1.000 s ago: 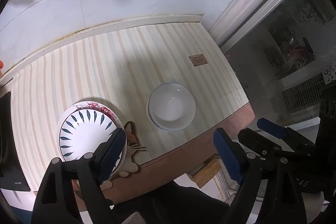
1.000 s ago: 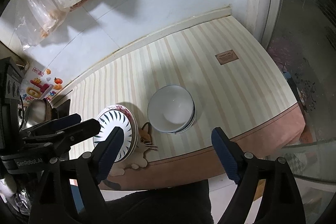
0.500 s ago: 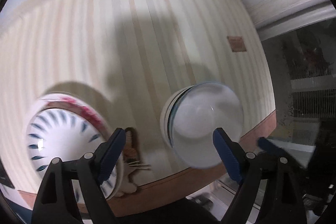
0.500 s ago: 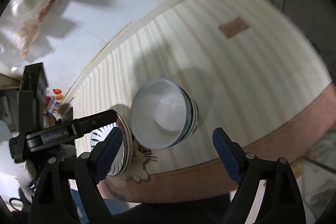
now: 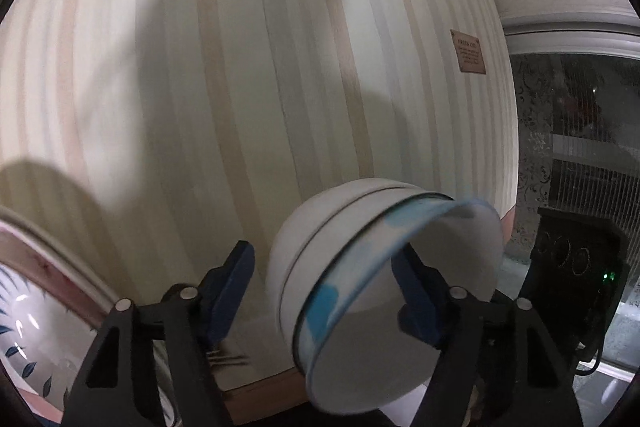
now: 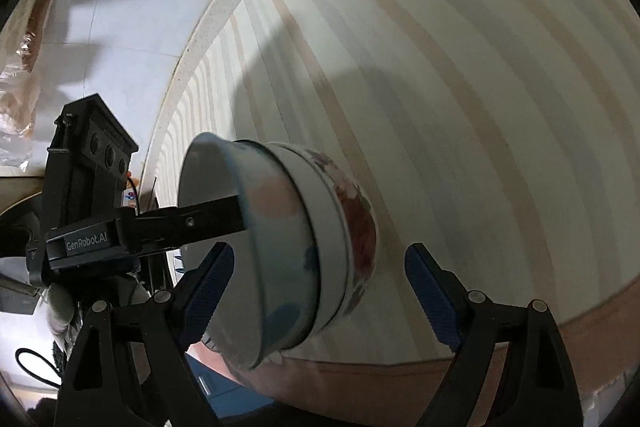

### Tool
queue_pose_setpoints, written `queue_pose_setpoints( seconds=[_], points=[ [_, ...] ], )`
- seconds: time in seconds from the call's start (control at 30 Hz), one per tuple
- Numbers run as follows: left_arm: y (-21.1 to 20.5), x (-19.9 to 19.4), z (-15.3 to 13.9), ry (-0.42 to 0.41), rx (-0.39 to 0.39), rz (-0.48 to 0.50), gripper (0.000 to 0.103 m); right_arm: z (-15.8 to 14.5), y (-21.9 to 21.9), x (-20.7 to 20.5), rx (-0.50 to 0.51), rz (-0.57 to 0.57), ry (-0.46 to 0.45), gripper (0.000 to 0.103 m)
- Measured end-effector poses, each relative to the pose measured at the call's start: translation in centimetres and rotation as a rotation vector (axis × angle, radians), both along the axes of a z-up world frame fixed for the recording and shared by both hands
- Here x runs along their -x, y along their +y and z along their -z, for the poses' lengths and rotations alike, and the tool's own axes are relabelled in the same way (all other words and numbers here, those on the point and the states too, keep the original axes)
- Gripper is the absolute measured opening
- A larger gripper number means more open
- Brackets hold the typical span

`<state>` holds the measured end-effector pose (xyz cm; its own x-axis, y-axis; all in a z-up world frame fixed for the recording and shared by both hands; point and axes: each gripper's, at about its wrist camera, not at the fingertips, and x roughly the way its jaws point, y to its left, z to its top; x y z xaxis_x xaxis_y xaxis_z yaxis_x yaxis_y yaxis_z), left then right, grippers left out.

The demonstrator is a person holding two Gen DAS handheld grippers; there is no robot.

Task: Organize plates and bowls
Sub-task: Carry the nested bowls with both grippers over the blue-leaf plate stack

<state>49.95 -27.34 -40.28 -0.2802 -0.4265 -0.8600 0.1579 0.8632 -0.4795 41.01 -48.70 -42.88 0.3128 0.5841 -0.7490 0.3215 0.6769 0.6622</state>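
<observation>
The left gripper is closing its jaws across the wall of the top bowl of a nested stack: one blue pad sits inside the bowl against the inner wall, the other stands just outside the stack's flank with a gap to it, so the pads do not yet squeeze the wall. In the right wrist view the same gripper shows as a black finger reaching over the rim into the bowl's hollow. The top bowl, white inside with a blue-patterned outside, looks tilted toward the cameras, though the fisheye view and blur leave this unsure; under it sits the lower bowl with reddish flowers.

The right gripper stands wide open and empty, its two blue pads either side of the bowl stack, touching neither bowl.

Beyond the left gripper's outer finger, at the lower left edge, lies a stack of plates with blue leaf marks and a pink rim. All rest on a striped tablecloth bearing a small brown label
</observation>
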Motion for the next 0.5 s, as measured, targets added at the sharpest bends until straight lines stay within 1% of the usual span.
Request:
queue_pose_setpoints(
  seconds=[0.03, 0.07, 0.13, 0.23, 0.27, 0.3, 0.33, 0.47, 0.5],
  points=[
    [0.0, 0.0, 0.2, 0.008, 0.007, 0.0, 0.059, 0.2, 0.2, -0.3, -0.007, -0.003, -0.002, 0.09],
    [0.0, -0.1, 0.4, 0.015, 0.007, -0.001, 0.057, 0.5, 0.3, -0.6, -0.008, -0.013, 0.003, 0.09],
    [0.0, -0.3, 0.6, 0.019, 0.007, -0.006, 0.055, 1.1, 0.5, -1.2, -0.008, -0.026, 0.017, 0.089],
    [0.3, -0.3, 0.7, 0.017, 0.014, -0.015, 0.054, 1.5, 0.7, -1.9, -0.015, -0.037, 0.023, 0.085],
    [0.3, -0.3, 0.6, 0.017, 0.015, -0.014, 0.054, 1.5, 0.7, -2.1, -0.018, -0.042, 0.022, 0.082],
    [0.3, -0.2, 0.6, 0.014, 0.014, -0.013, 0.054, 1.7, 0.9, -2.4, -0.021, -0.047, 0.023, 0.075],
    [0.2, -0.2, 0.7, 0.01, 0.012, -0.011, 0.054, 1.7, 1.1, -2.6, -0.021, -0.051, 0.026, 0.071],
    [0.1, 0.0, 0.6, -0.01, 0.011, -0.003, 0.054, 2.1, 1.8, -3.1, 0.034, -0.069, 0.047, 0.059],
    [0.1, 0.0, 0.5, -0.012, 0.01, -0.003, 0.054, 2.1, 1.7, -2.9, 0.041, -0.072, 0.048, 0.058]
  ],
)
